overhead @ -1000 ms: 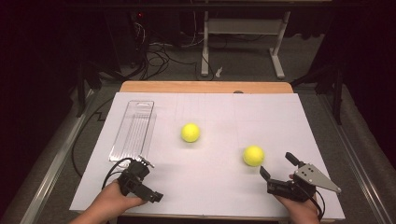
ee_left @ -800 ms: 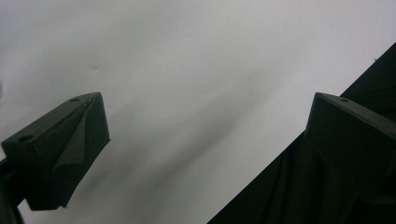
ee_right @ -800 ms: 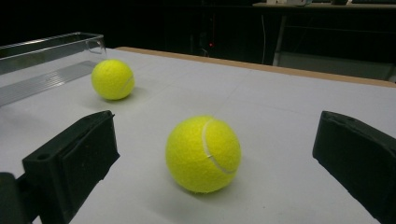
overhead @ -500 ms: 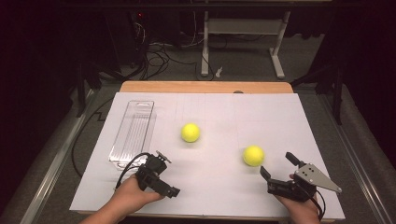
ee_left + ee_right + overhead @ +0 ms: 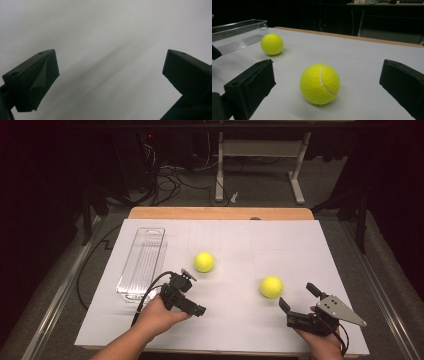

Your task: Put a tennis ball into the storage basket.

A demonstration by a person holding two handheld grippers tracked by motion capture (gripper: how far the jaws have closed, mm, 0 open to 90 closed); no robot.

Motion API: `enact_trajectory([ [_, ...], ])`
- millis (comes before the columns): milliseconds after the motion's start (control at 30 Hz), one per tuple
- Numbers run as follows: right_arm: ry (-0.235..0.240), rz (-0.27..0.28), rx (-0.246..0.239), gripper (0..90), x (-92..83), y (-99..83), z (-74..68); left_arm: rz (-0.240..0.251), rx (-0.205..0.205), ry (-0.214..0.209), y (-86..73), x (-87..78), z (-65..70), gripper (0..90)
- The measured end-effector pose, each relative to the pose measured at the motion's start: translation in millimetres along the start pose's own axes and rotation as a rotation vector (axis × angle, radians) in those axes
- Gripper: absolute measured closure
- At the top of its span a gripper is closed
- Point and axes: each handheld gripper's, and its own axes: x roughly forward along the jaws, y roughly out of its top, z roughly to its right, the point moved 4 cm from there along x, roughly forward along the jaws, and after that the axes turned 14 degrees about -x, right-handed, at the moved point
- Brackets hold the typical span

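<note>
White-covered table (image 5: pixel 300 240), wood edge at far side. Near tennis ball (image 5: pixel 320 83) on surface just ahead of right gripper (image 5: pixel 299 297). Far tennis ball (image 5: pixel 204 262) beyond left gripper (image 5: pixel 187 292). Clear tray (image 5: pixel 142 264) just left of left gripper.

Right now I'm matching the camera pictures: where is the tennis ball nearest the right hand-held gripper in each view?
High view: near ball, right of centre, just beyond the right hand-held gripper.
Right gripper view: centre foreground, between the open jaws.
Left gripper view: not in it.
Shared landmark: clear tray beyond the far ball.
</note>
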Motion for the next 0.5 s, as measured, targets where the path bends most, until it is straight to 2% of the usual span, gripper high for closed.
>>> enact_trajectory([
  [67,-0.001,0.001,0.001,0.5,-0.1,-0.2,0.6,0.014,-0.002,0.0,5.8,0.6,1.7,1.9],
  [167,-0.001,0.002,0.002,0.5,-0.2,-0.4,1.1,0.037,0.006,0.033,15.5,2.6,3.8,2.1],
  [233,0.0,0.003,0.004,0.5,-0.4,-0.3,1.1,0.042,-0.016,0.024,20.9,5.3,5.2,2.1],
  [333,-0.001,0.006,0.003,0.5,-0.7,0.1,1.2,0.068,-0.007,0.059,29.1,7.6,5.1,2.1],
  [500,0.0,0.007,0.006,0.5,-1.0,-0.3,2.0,0.102,-0.039,0.058,42.1,11.3,1.7,2.2],
])
